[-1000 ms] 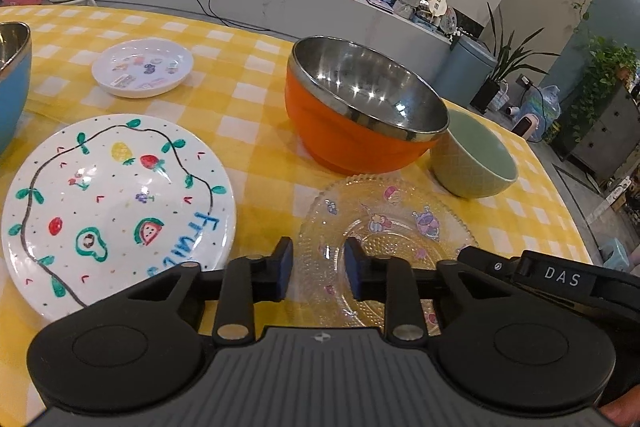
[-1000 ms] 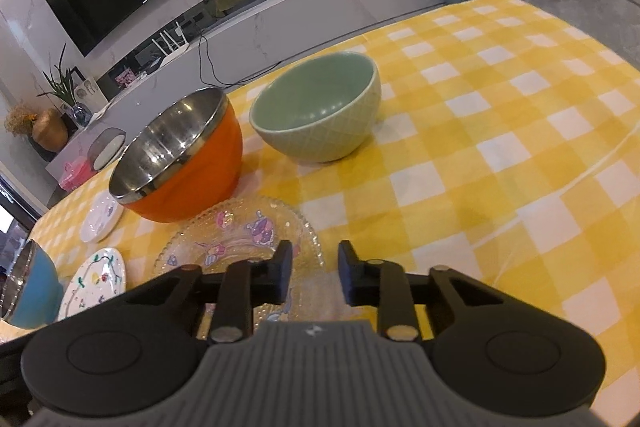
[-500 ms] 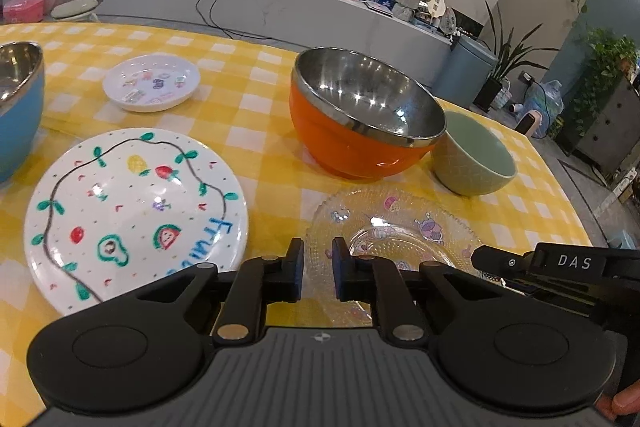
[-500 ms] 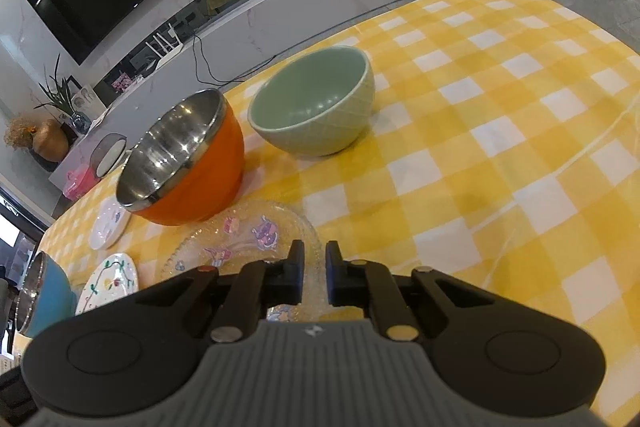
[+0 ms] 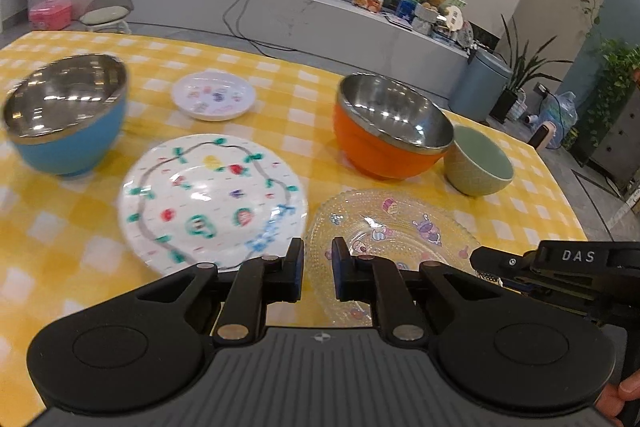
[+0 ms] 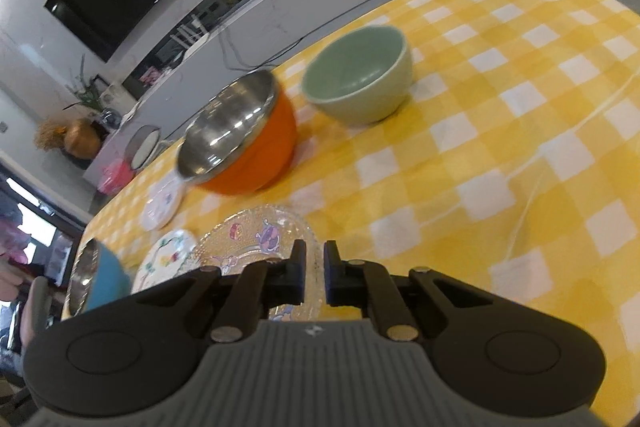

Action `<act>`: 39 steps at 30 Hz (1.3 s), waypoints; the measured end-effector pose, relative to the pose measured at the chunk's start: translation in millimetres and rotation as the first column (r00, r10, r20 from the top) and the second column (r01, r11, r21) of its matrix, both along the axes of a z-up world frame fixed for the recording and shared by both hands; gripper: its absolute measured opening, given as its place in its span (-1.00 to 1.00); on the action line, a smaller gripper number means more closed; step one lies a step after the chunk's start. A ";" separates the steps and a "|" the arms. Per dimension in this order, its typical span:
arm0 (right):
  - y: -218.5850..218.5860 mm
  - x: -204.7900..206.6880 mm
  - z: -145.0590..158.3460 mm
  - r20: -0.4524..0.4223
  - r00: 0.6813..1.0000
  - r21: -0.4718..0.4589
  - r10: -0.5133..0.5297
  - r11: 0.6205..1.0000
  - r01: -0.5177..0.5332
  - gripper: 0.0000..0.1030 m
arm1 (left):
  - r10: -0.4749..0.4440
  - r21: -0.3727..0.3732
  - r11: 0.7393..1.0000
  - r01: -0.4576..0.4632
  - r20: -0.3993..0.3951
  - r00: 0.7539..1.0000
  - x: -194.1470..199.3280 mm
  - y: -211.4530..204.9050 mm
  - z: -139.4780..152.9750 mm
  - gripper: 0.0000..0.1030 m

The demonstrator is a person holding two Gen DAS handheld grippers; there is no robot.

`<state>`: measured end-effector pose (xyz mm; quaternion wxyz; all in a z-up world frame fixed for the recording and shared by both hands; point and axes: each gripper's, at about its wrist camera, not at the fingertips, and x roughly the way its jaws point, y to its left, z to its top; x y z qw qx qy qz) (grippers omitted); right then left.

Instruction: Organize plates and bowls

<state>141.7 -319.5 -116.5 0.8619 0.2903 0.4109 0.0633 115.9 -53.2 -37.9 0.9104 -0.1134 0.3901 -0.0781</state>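
Note:
A clear glass plate point(image 5: 396, 227) with cartoon prints is held at both sides. My left gripper point(image 5: 318, 267) is shut on its left rim. My right gripper point(image 6: 315, 273) is shut on the opposite rim of the same glass plate point(image 6: 256, 239). The plate looks sharp while the rest is blurred. Left of it lies a large white fruit-pattern plate point(image 5: 208, 199), with a small white plate point(image 5: 214, 95) behind. An orange steel-lined bowl point(image 5: 384, 143), a green bowl point(image 5: 478, 163) and a blue steel-lined bowl point(image 5: 66, 115) stand upright around them.
The yellow checked tablecloth point(image 5: 520, 211) covers the table, whose right edge drops to the floor. In the right wrist view, open cloth point(image 6: 520, 147) stretches right of the green bowl point(image 6: 360, 83). A grey sideboard point(image 5: 280, 11) runs behind the table.
Both grippers' jaws narrowed onto the glass plate's rim. Since then the plate has stayed fixed between them while the other dishes slid across both views, and the blue bowl came fully into sight.

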 end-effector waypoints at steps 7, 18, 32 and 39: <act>27.8 -31.6 13.5 0.020 0.993 0.033 0.116 0.993 -0.116 -0.88 | 0.057 -0.002 0.998 -0.057 -0.031 0.998 -33.3 37.5 8.8 -0.70; 84.9 -67.6 6.8 0.016 0.975 0.076 0.221 0.972 -0.222 -0.88 | 0.167 0.020 0.986 -0.167 -0.036 0.985 -72.9 93.6 20.1 -0.70; 129.1 -72.2 -15.0 0.015 0.942 0.030 0.335 0.942 -0.335 -0.88 | 0.242 0.011 0.970 -0.243 -0.135 0.961 -81.9 133.0 -8.4 -0.70; 135.5 -72.5 -23.3 -0.004 0.934 0.016 0.357 0.934 -0.357 -0.88 | 0.251 0.026 0.968 -0.250 -0.145 0.957 -80.5 136.2 -18.3 -0.70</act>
